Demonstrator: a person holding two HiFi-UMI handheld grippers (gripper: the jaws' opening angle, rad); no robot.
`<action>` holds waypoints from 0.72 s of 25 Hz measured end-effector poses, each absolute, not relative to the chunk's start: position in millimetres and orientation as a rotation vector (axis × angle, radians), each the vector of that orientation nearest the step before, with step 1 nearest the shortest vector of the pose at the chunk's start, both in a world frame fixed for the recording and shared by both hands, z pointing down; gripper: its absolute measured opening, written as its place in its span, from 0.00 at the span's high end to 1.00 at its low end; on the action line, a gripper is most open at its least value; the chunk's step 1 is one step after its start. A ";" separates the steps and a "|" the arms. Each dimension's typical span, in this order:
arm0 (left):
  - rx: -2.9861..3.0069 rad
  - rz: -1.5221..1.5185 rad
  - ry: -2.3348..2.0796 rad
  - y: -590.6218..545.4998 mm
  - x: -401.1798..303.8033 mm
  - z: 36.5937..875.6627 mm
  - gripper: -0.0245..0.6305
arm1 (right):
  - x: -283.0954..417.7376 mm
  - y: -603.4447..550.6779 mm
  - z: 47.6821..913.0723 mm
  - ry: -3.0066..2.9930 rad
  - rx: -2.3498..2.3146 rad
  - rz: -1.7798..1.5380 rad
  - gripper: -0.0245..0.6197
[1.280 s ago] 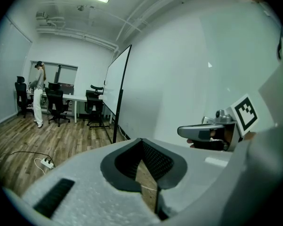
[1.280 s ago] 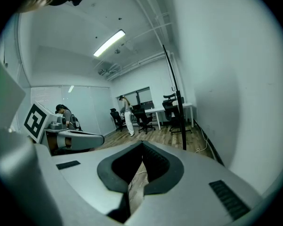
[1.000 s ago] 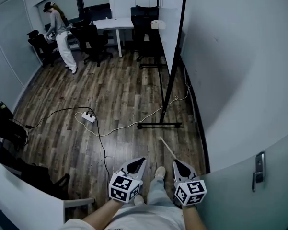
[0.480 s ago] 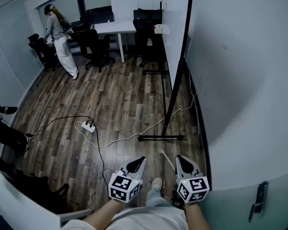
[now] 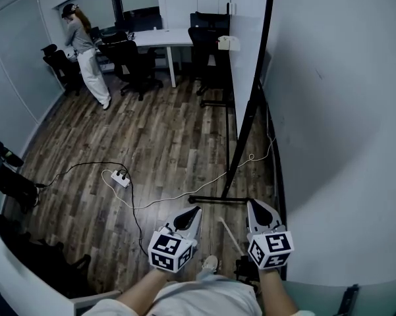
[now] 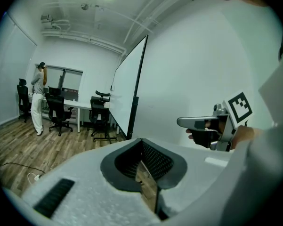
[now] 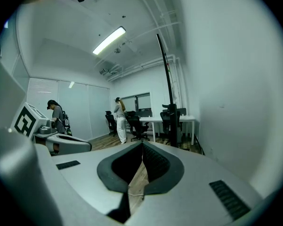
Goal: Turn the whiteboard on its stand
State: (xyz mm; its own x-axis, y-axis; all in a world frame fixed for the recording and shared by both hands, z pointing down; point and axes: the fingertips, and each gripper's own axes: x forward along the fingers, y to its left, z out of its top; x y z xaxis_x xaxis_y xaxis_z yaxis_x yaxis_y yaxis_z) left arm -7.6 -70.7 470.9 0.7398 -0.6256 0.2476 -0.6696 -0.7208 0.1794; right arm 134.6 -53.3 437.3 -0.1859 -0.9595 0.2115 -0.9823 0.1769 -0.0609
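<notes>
At far left a person (image 5: 85, 51) stands by a desk (image 5: 155, 37) with chairs (image 5: 128, 61). A power strip (image 5: 120, 178) and its cable lie on the wood floor (image 5: 165, 137).

The left gripper (image 5: 195, 213) is low in the head view, above the floor. In its own view its 2 jaws meet at the tips, with nothing between them. A thin stick (image 5: 230, 236) lies on the floor between the 2 grippers.

The whiteboard (image 5: 247, 58) stands edge-on, close along the wall (image 5: 342, 110). The black foot (image 5: 219, 199) of its stand rests on the floor ahead of both grippers, touching neither.

The right gripper (image 5: 254, 205) is beside the wall. Its jaws are closed on nothing.
</notes>
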 end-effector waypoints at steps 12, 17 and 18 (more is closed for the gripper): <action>2.696 0.266 -1.025 -121.8 16.9 461.8 0.95 | 165.6 -111.9 424.3 -2.315 1.948 0.267 0.95; 2.716 0.271 -0.991 -154.4 24.0 453.9 0.95 | 170.6 -144.1 417.4 -2.287 1.968 0.245 0.95; 2.720 0.271 -0.980 -160.7 25.3 451.9 0.95 | 172.1 -150.7 414.6 -2.278 1.976 0.240 0.95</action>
State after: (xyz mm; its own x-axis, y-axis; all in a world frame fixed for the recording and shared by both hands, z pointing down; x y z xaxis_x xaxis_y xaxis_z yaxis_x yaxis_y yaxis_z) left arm 25.3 -160.7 451.9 0.7582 -0.6012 0.2523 -0.6453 -0.7472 0.1588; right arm 172.1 -150.7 414.6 -0.1427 -0.9712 0.1906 -0.9896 0.1368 -0.0437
